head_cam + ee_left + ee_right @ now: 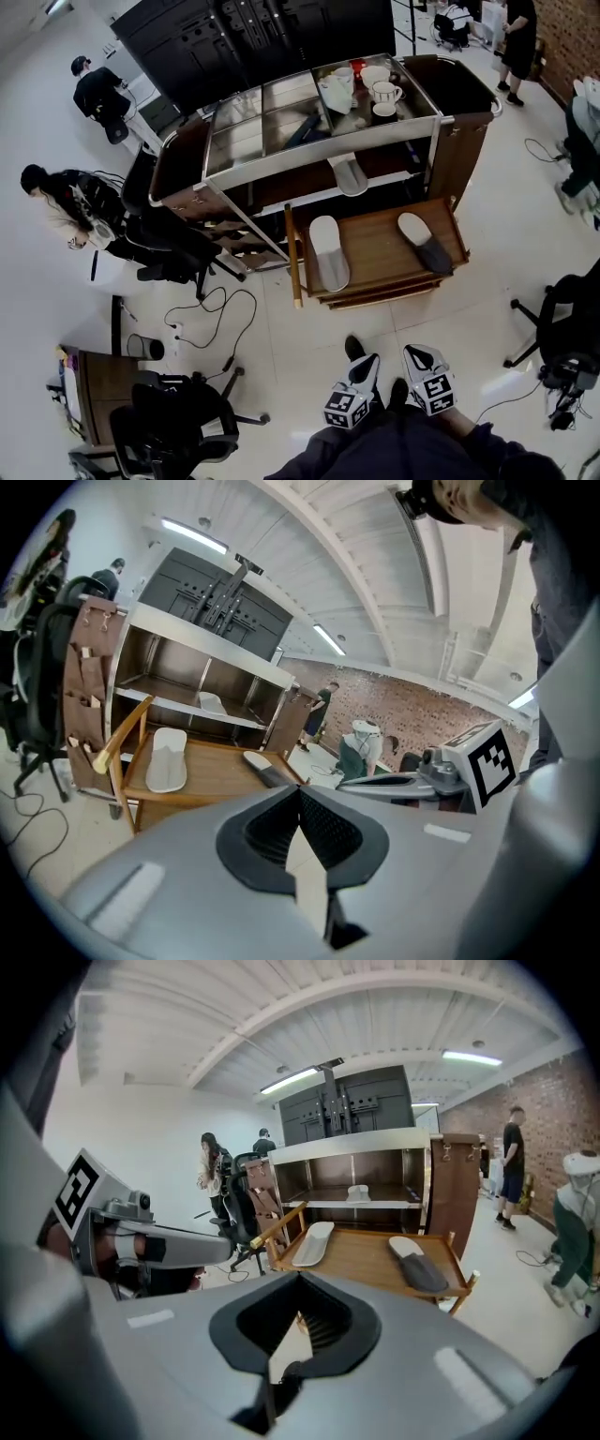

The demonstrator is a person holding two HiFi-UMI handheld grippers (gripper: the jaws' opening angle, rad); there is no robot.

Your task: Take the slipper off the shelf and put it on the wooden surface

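Note:
A pale slipper [349, 174] lies on the middle shelf of the metal cart [281, 164]; it also shows in the left gripper view [212, 703] and the right gripper view [357, 1192]. In front of the cart stands the wooden surface [375, 246], a low tray table. On it lie a white slipper [328, 251] and a grey slipper [425, 242]. My left gripper [361, 372] and right gripper [422, 358] are held close to my body, well short of the tray. Both are shut with nothing between their jaws.
Cups and a jug [375, 89] stand on the cart's top. Office chairs [178, 253] and a floor cable [211, 323] are at the left, another chair [567, 328] at the right. People stand around the room's edges.

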